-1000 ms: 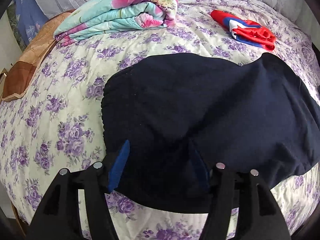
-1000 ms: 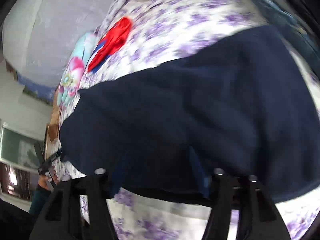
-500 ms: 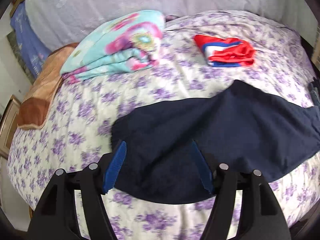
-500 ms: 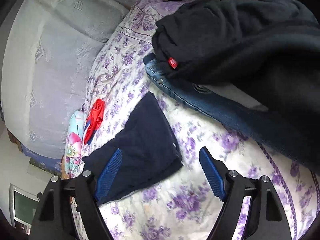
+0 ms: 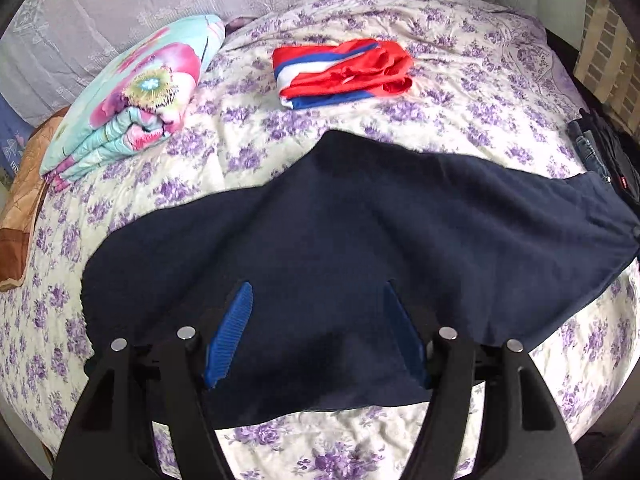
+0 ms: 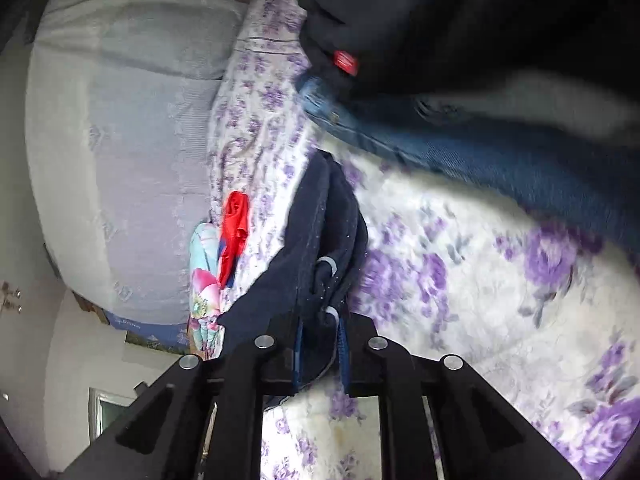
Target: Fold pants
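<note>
Navy pants [image 5: 360,232] lie spread across the near half of a bed covered by a purple-flowered sheet [image 5: 460,60], running from the left side out to the right edge. The left gripper [image 5: 320,332] hangs over the near part of the cloth with its blue-padded fingers [image 5: 230,332] wide apart — nothing between them. At the right end of the garment, the right gripper [image 6: 320,344] has its jaws drawn close together on a bunched fold of the pants [image 6: 320,240], which rises from the sheet [image 6: 460,280] into the grip; that view is blurred, so finer detail of the hold cannot be read.

Far left on the bed sits a folded floral quilt [image 5: 132,92] in turquoise and pink. Right of it, toward the far side, lies a folded red, white and blue garment [image 5: 340,72]. At the right edge rests a pile of dark clothes [image 6: 480,20] bearing a small red tag, lying on blue jeans [image 6: 500,152] — both just beyond the pants' right end. A brown cushion [image 5: 20,208] shows at the far left, off the sheet.
</note>
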### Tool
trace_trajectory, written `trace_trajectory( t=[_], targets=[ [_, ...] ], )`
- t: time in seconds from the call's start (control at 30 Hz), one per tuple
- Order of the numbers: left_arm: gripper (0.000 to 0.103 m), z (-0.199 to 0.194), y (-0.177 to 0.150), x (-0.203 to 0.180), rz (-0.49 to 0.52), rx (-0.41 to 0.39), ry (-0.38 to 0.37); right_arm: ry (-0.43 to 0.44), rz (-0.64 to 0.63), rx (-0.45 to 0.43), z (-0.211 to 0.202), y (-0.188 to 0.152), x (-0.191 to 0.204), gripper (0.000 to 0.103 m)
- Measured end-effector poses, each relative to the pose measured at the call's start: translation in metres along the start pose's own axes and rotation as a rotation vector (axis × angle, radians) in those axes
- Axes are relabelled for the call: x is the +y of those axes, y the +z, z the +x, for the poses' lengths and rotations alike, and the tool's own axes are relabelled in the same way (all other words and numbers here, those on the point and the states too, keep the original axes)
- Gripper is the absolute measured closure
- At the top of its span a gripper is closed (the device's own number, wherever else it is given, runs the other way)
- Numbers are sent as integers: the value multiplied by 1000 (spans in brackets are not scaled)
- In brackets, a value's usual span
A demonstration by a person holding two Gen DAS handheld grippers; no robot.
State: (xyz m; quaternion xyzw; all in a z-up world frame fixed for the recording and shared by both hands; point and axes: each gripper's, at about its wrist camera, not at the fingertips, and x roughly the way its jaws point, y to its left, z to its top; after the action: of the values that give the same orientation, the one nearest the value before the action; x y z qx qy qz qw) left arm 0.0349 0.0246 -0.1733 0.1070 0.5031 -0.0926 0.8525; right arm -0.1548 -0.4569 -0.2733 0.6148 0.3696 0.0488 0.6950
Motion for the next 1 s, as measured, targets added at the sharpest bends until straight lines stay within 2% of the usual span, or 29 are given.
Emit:
trace_trajectory(
  t=[0.1, 0.13, 0.2, 0.27, 0.3, 0.33, 0.37, 0.4, 0.47, 0.6, 0.63, 0.67, 0.73, 0.83, 0.9, 1.0],
  targets=[
    [37, 23, -18, 4, -25, 60, 42, 26, -114, -32, -22, 8, 21, 90],
    [37, 29, -24, 7, -35, 77, 48, -6, -95, -31, -23, 9, 12, 90],
    [37, 39, -36, 16, -75, 113, 62, -124, -10, 26, -10, 6, -27, 90],
    [37, 36, -43, 26, -124, 112, 50, -111, 15, 9, -6, 0, -39, 84],
    [37, 29, -45, 29, -147, 98, 30, -91, 40, -13, -9, 0, -35, 62],
    [37, 23, -45, 31, -154, 84, 21, -48, 63, -34, -12, -1, -29, 34],
    [37, 17, -43, 30, -152, 65, 20, 8, 72, -57, -14, -2, -22, 26],
    [37, 12, -40, 28, -147, 47, 20, 23, 51, -65, -14, -5, -15, 19],
    [34, 7, -32, 23, -146, 29, 23, 11, 7, -46, 1, -9, -10, 18],
    [22, 5, -12, 0, -118, 23, 76, -6, -21, -80, 22, -2, -8, 18],
    [22, 4, -8, -7, -104, 15, 85, 14, -17, -68, 22, -1, -5, 24],
    [21, 2, -4, -13, -96, 5, 87, 73, -3, -47, 20, -3, -5, 27],
    [20, 0, 6, -20, -95, -6, 92, 140, 31, -42, 9, -11, -11, 31],
    [20, -2, 18, -24, -117, -22, 71, 145, 34, -72, 3, -25, -19, 36],
    [19, -3, 25, -27, -116, -25, 71, 162, 30, -95, 1, -28, -18, 34],
    [19, -4, 34, -34, -101, -36, 66, 153, -13, -80, 10, -22, -16, 33]
  ],
)
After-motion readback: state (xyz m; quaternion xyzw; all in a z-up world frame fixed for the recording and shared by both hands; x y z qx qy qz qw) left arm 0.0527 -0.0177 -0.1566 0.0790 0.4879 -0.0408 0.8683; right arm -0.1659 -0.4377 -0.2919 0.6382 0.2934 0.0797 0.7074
